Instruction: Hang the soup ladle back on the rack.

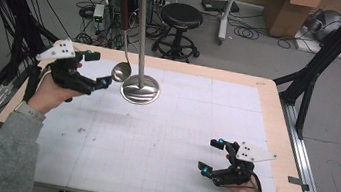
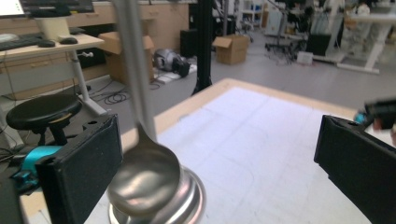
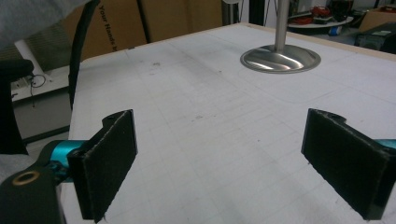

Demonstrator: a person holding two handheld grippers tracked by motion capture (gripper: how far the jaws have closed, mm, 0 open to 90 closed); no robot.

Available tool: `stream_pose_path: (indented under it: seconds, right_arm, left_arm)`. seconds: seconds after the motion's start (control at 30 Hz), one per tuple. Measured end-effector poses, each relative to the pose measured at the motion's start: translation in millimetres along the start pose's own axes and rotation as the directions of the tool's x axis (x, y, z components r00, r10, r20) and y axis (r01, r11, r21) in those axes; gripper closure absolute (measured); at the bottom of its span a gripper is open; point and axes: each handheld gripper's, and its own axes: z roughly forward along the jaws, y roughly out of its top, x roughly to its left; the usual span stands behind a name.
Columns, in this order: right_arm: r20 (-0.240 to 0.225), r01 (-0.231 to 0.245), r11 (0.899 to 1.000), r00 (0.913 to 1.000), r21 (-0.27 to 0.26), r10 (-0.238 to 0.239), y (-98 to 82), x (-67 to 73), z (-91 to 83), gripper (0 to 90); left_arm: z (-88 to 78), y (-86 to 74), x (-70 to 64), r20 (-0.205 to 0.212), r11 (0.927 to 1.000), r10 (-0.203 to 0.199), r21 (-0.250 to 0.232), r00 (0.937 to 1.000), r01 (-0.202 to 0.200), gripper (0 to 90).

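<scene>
Two grippers are working over a white gridded table [image 1: 162,140], and the largest thing on it is a polished metal stand [image 1: 142,36], its round base sitting just beyond the left gripper [image 1: 95,73]. Hanging from the stand's top is a ladle [image 1: 123,44], its shiny bowl dangling right at that gripper's tips, close against the left-hand jaw in the left gripper view [image 2: 144,182], untouched. Being steel, it is likely stiff, fairly light and slippery, and it is free to swing, so the thin straight handle above the bowl is looking like the surest place to pinch, rather than the rounded bowl. The left hand is reaching forward and level, jaws spread as wide as they go and holding nothing. The right gripper [image 1: 213,157] is resting low near the table's near edge, well apart from the stand, pointing inward, jaws standing wide and gripping nothing.
</scene>
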Motion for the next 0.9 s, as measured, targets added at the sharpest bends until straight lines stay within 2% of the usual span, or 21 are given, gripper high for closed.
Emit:
stream_pose_path:
  seconds: [0.17,0.3,0.47,0.5,0.57,0.7,0.77,0.8,0.9]
  right_arm:
    - [0.001,-0.005,1.0,1.0,-0.013,0.005,1.6,-2.7,2.7,9.5]
    - [0.004,-0.005,1.0,1.0,-0.029,0.006,3.3,-5.0,1.9,9.5]
    - [0.013,-0.007,0.999,0.9999,-0.038,0.007,4.1,-7.3,3.0,9.5]
    - [0.011,-0.013,0.999,0.9998,-0.034,0.014,4.1,-7.3,3.2,9.5]
    - [0.015,-0.015,0.999,0.9998,-0.033,0.015,4.2,-7.6,3.9,9.5]
    - [0.018,-0.009,0.999,0.9998,-0.035,0.009,4.3,-8.2,3.4,9.5]
    - [0.021,-0.013,0.999,0.9997,-0.036,0.014,4.4,-7.8,2.9,9.5]
    - [0.021,-0.015,0.999,0.9997,-0.034,0.016,4.5,-7.7,2.6,9.5]
    - [0.026,-0.012,0.999,0.9996,-0.036,0.012,4.6,-7.6,2.1,9.5]
  left_arm:
    - [0.8,-21.4,-17.7,0.017,0.9995,0.019,0.025,0.9997,-0.019,1.7]
    - [-1.7,-39.4,-26.5,0.018,0.9988,0.019,0.045,0.9997,-0.02,1.7]
    - [-7.2,-58.0,-28.5,0.008,0.9983,-0.032,0.049,0.9994,0.032,1.7]
    - [-7.3,-59.8,-28.4,0.003,0.997,-0.044,0.064,0.999,0.043,1.7]
    - [-6.5,-61.2,-29.1,-0.011,0.9951,-0.041,0.089,0.9991,0.042,1.7]
    - [-7.0,-62.4,-32.8,-0.009,0.994,-0.038,0.103,0.9993,0.038,1.7]
    - [-9.8,-65.5,-34.8,-0.012,0.996,-0.035,0.082,0.9993,0.036,1.7]
    - [-11.6,-68.1,-34.8,-0.015,0.9964,-0.04,0.073,0.9991,0.041,1.7]
    - [-17.6,-76.9,-31.7,-0.042,0.9931,-0.059,0.099,0.9974,0.063,1.7]
